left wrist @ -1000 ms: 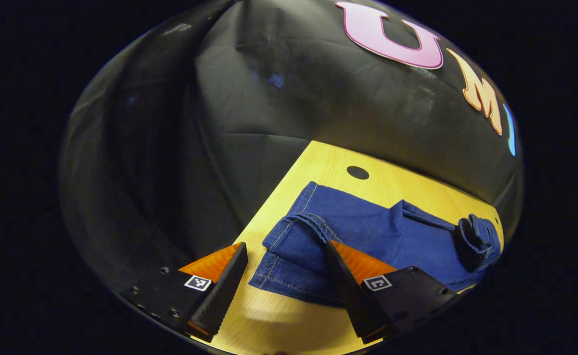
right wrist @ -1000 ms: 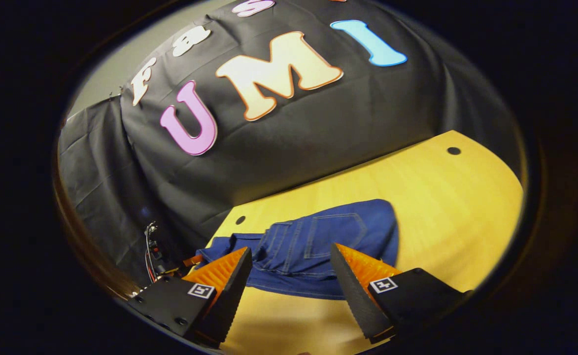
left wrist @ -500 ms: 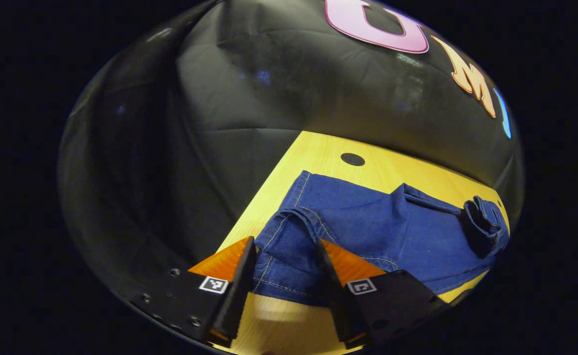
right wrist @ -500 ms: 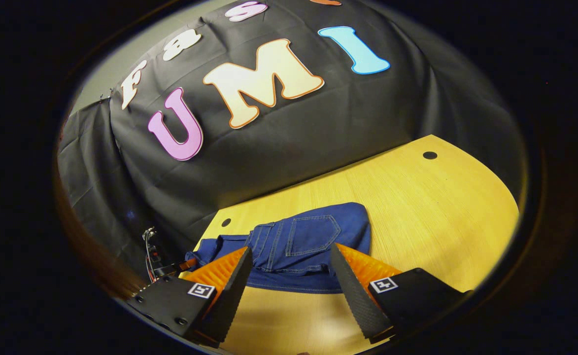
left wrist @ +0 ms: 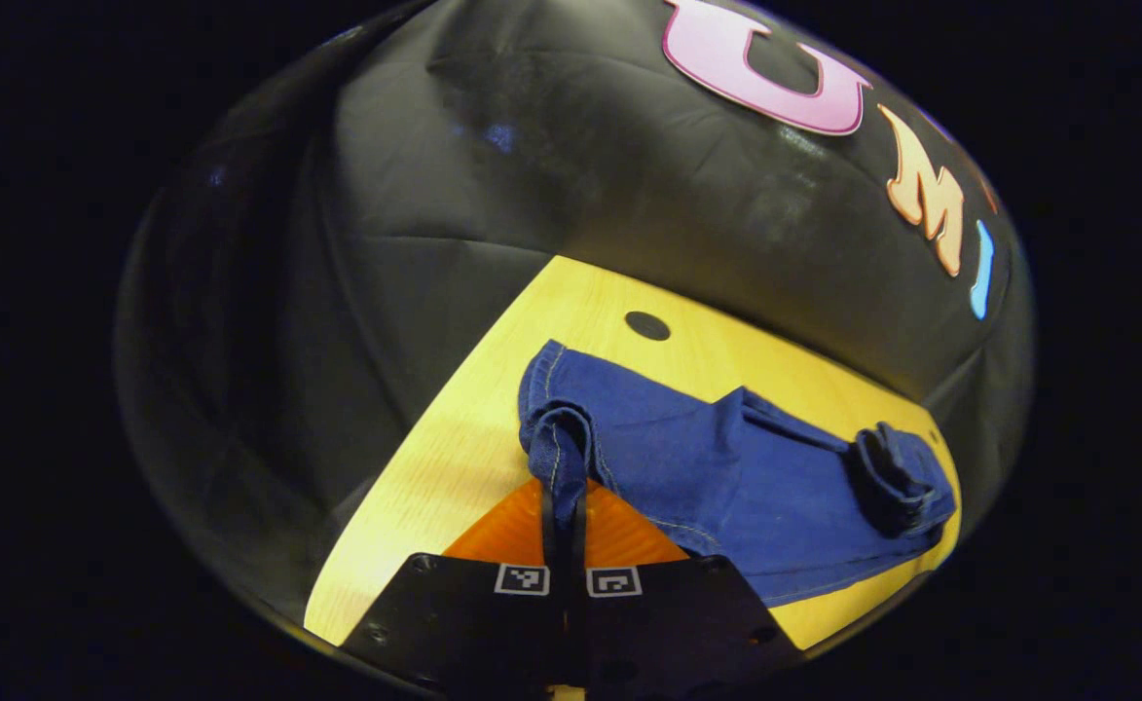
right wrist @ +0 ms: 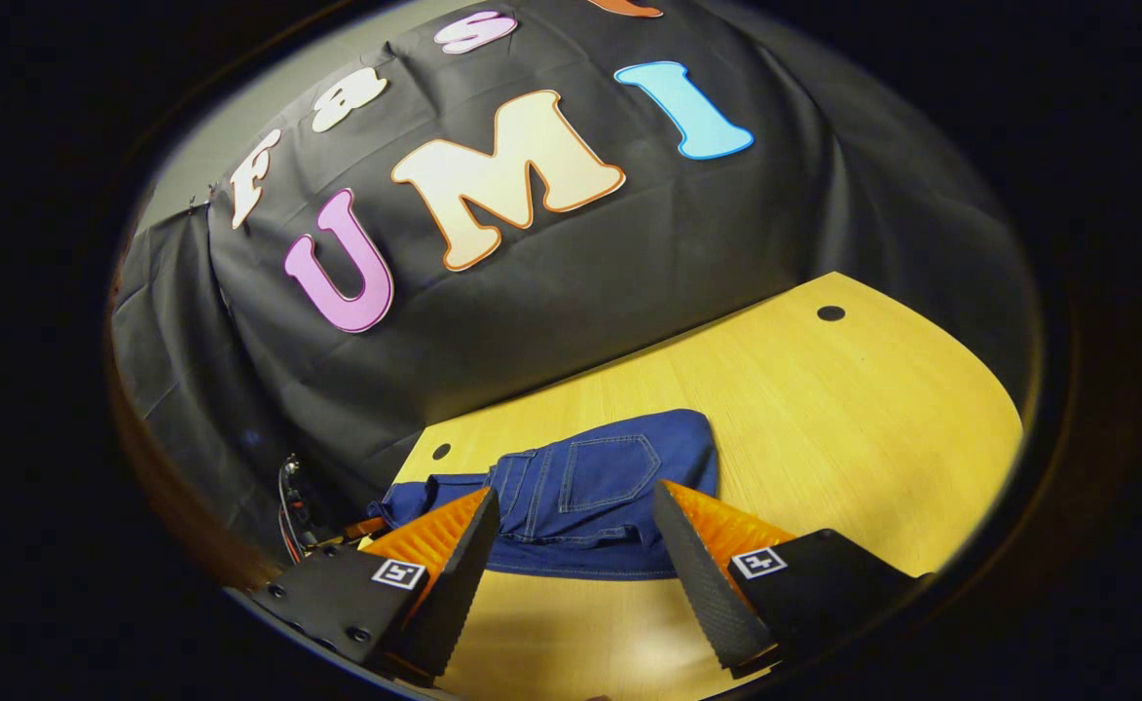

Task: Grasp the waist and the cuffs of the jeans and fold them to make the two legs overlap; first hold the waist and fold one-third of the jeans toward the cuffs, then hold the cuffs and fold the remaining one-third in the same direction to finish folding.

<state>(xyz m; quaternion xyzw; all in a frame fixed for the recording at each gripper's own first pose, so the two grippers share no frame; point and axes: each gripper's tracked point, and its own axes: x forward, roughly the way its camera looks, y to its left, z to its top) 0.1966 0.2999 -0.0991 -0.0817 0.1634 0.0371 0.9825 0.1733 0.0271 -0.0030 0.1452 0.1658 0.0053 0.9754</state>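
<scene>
The blue jeans [left wrist: 717, 467] lie across the yellow wooden table [left wrist: 434, 467], with the legs folded over each other. In the left gripper view the cuff end [left wrist: 556, 438] is nearest and rises in a pinched fold. My left gripper [left wrist: 565, 489] is shut on that cuff. The waist end [left wrist: 897, 477] sits bunched at the far right. In the right gripper view the jeans [right wrist: 600, 477] show their back pocket. My right gripper [right wrist: 575, 495] hangs open just in front of that waist end, with the denim's near edge showing between its fingers.
The booth's black cloth wall stands close behind the table [right wrist: 824, 419]. Small dark holes [left wrist: 646, 325] [right wrist: 830, 313] mark the tabletop. Bare wood stretches to the right of the jeans in the right gripper view. Some wires [right wrist: 290, 487] hang at the table's far left end.
My left gripper moved in over the cuff and went from open to shut on it, lifting a fold of denim. My right gripper stayed open and drew back slightly.
</scene>
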